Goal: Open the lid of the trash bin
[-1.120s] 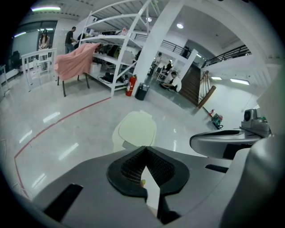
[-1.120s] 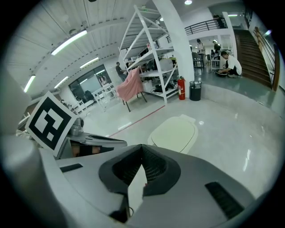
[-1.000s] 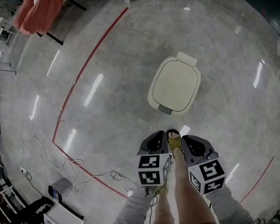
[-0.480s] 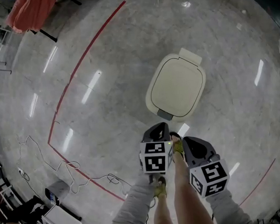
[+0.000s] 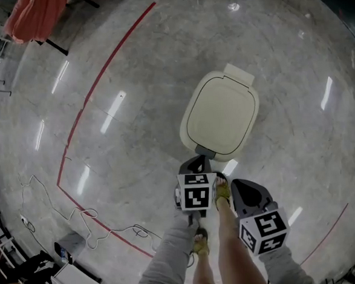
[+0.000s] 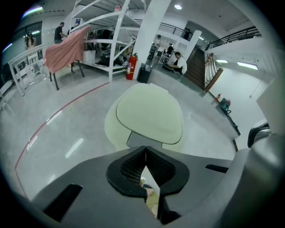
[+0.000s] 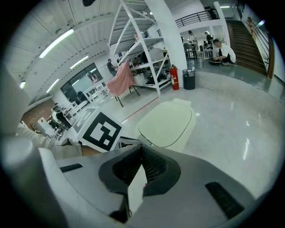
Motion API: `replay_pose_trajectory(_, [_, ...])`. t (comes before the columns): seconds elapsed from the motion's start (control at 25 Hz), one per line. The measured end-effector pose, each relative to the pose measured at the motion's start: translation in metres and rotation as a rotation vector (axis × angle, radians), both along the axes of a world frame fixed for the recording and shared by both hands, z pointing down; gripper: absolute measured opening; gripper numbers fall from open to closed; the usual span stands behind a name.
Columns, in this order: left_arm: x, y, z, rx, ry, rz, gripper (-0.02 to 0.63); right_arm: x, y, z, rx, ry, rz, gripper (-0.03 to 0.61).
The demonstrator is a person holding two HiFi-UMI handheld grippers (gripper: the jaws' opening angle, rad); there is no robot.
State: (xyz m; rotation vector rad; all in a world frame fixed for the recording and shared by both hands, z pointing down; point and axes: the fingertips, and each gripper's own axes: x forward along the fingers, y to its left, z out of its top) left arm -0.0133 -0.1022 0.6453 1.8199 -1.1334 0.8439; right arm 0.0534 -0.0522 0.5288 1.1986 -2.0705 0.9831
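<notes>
A cream trash bin point(image 5: 221, 117) stands on the floor with its lid down flat and a grey pedal point(image 5: 205, 150) at its near side. My left gripper point(image 5: 196, 165) is shut and empty, its tips just short of the pedal. In the left gripper view the bin point(image 6: 149, 113) fills the middle, straight beyond the left gripper point(image 6: 146, 149). My right gripper point(image 5: 240, 187) hangs further back and to the right, shut with nothing in it. The right gripper view shows the bin point(image 7: 165, 122) ahead of the right gripper point(image 7: 142, 148), with the left gripper's marker cube point(image 7: 101, 131) beside it.
The person's sandalled foot point(image 5: 221, 191) is between the two grippers, close to the pedal. A red line point(image 5: 95, 89) curves across the floor at left. A loose cable point(image 5: 91, 214) and a box point(image 5: 75, 282) lie at lower left. A pink cloth point(image 5: 32, 18) hangs far left.
The view has closed in on the bin. My left gripper has moved forward to the bin's pedal side. The right gripper has stayed back beside the leg. The lid is still down.
</notes>
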Motion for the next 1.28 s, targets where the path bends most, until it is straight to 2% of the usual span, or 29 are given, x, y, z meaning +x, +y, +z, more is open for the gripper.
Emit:
replay_pose_trajectory(0.28, [-0.001,0.003,0.008,-0.009,0.000,-0.013,0.006,-0.002,-0.004,0.001,0.010,-0.007,0.018,-0.003])
replay_pose_trajectory(0.48, [-0.004,0.003,0.010,-0.034,0.033,-0.031,0.006,-0.004,-0.002,-0.003,0.012,-0.008,0.020,-0.003])
replay_pose_trajectory(0.68, [-0.002,0.003,0.011,-0.017,-0.001,-0.008,0.008,-0.005,0.004,-0.001,0.015,-0.008,0.021,-0.003])
replay_pose_trajectory(1.28, [-0.001,0.002,0.013,-0.047,-0.013,-0.012,0.009,0.002,0.015,-0.009,0.029,0.010,0.020,-0.003])
